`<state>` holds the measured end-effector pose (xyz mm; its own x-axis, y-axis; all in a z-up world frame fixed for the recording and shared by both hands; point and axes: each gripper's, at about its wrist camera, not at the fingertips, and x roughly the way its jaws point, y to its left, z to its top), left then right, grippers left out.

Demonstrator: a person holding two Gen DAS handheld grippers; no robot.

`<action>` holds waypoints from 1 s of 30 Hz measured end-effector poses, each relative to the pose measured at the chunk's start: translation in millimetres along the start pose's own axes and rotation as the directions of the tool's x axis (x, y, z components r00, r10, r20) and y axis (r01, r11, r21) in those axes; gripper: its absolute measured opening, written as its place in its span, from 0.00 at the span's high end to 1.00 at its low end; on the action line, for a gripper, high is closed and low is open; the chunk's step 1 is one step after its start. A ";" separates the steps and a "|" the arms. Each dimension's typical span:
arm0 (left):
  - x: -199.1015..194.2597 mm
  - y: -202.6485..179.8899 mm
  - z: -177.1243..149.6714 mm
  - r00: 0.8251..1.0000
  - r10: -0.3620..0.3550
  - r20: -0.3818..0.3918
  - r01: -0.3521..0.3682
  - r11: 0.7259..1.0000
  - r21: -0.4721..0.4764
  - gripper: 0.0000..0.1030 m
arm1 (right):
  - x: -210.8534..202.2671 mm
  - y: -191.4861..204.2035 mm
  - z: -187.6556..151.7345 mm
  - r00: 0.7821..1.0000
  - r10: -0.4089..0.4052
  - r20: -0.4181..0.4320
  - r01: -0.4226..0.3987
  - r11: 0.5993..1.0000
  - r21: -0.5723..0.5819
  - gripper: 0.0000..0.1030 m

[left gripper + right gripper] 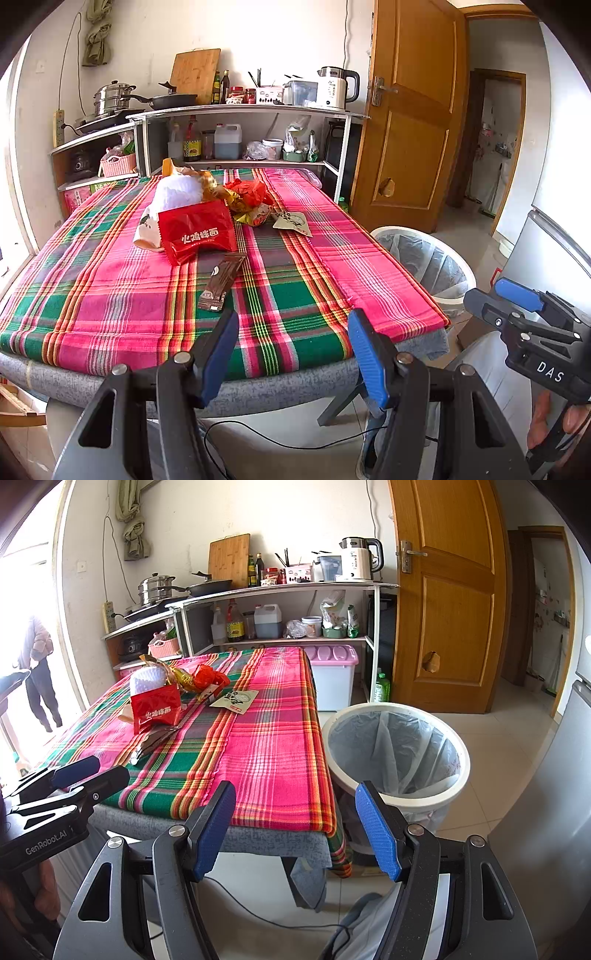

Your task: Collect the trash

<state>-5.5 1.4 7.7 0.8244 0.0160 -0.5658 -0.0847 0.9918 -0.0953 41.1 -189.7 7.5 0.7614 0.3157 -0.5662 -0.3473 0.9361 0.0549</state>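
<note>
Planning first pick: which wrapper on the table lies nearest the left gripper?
The long brown wrapper, lying flat and alone on the plaid cloth just ahead of the open left gripper. The red packet and the rest of the pile sit farther back.

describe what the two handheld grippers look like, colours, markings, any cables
Both are black plastic tools with silver pivot bolts and triangular cut-outs in the arms. The jaws carry blue ribbed pads. The left gripper reads "GenRobot.AI" in white on its side in the right wrist view; the right gripper reads "DAS" in the left wrist view. A thin black cable trails below them.
</note>
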 end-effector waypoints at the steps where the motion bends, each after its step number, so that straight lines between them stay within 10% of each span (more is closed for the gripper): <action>1: 0.0 0.0 0.0 1.000 0.001 0.000 -0.001 1.000 0.001 0.39 | 0.1 0.1 0.1 1.000 0.000 0.000 0.000 1.000 0.000 0.34; 30: 33.3 36.8 14.3 1.000 -0.013 -0.028 0.012 0.998 -0.066 0.38 | 27.0 11.2 17.1 0.999 0.037 -0.014 -0.037 0.999 -0.033 0.34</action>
<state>26.8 40.3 -2.8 0.8096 -0.0008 -0.5870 -0.1117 0.9815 -0.1554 67.1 -168.1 7.0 0.7403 0.3478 -0.5753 -0.3935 0.9180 0.0486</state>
